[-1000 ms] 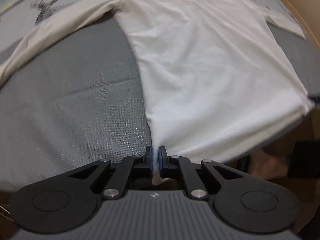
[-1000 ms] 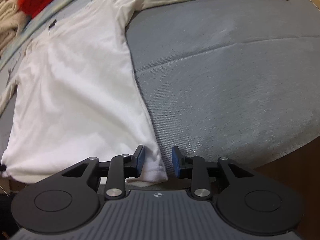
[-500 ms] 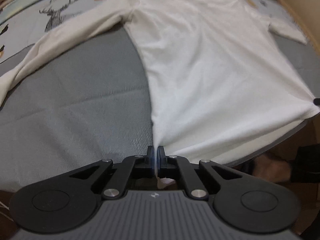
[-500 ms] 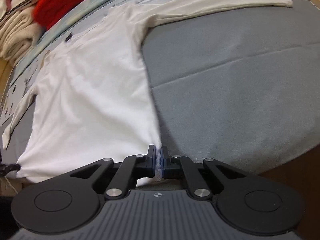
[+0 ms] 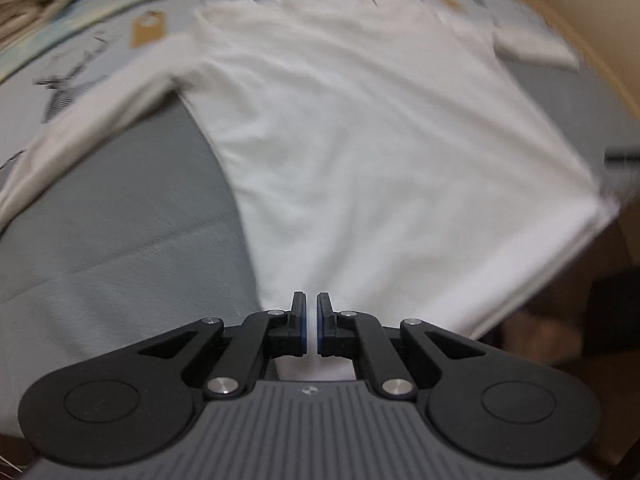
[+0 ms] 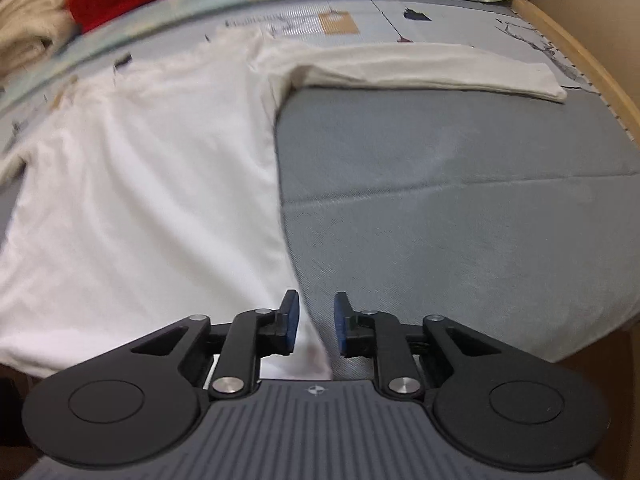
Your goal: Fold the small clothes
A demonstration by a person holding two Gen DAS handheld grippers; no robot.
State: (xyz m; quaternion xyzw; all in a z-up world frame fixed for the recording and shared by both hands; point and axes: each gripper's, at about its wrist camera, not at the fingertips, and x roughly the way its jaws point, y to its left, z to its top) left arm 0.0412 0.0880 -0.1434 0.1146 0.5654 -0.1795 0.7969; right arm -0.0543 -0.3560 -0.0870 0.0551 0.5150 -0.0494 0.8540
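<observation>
White long-sleeved shirt (image 5: 380, 152) lies flat on the grey mat (image 6: 460, 208), hem at the frame bottom, collar at the top, sleeves out sideways. Left gripper (image 5: 311, 322) pinches one hem corner; right gripper (image 6: 316, 322), jaws just opening, stands apart around the other.

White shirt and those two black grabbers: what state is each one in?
white long-sleeved shirt: spread flat, unfolded, on the grey cover.
left gripper: fingers shut on the shirt's hem corner.
right gripper: fingers open, just been opening; the other hem corner lies between them.
</observation>
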